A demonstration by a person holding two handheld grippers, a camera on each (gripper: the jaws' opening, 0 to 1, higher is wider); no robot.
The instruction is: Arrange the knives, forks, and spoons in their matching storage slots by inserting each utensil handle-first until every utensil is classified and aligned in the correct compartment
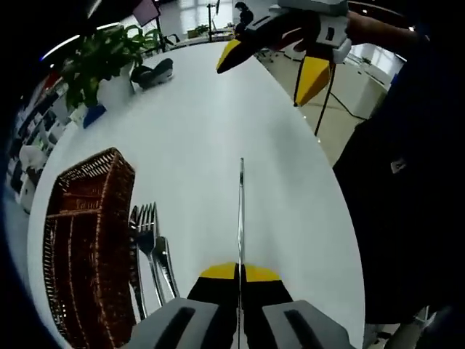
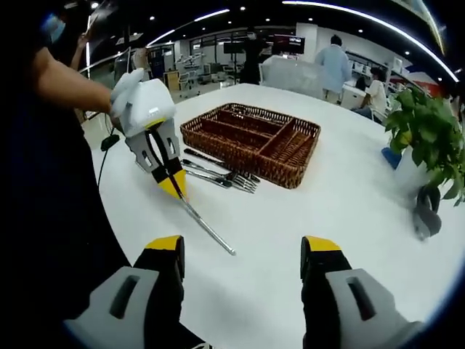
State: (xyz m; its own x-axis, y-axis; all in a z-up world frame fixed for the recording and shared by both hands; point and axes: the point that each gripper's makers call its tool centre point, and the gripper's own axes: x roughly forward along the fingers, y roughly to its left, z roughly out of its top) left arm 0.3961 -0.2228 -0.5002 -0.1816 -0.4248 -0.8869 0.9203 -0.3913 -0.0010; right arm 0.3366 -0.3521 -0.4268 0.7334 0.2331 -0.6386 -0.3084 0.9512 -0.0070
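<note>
My left gripper (image 1: 240,271) is shut on a slim knife (image 1: 241,211) seen edge-on, pointing away over the white table. In the right gripper view the left gripper (image 2: 173,187) holds that knife (image 2: 208,228) slanting down to the tabletop, just in front of the basket. The brown wicker basket (image 2: 251,142) has several long compartments; it also lies at the left (image 1: 87,240). Several forks (image 2: 218,174) lie on the table along its near side, close beside the knife (image 1: 149,243). My right gripper (image 2: 243,247) is open and holds nothing, hovering high over the table (image 1: 270,65).
A potted green plant (image 2: 429,131) and a dark object (image 2: 427,218) stand at the round white table's (image 2: 327,218) far edge. A person's dark clothing (image 1: 407,218) lines the table's edge. People stand behind the table in the background.
</note>
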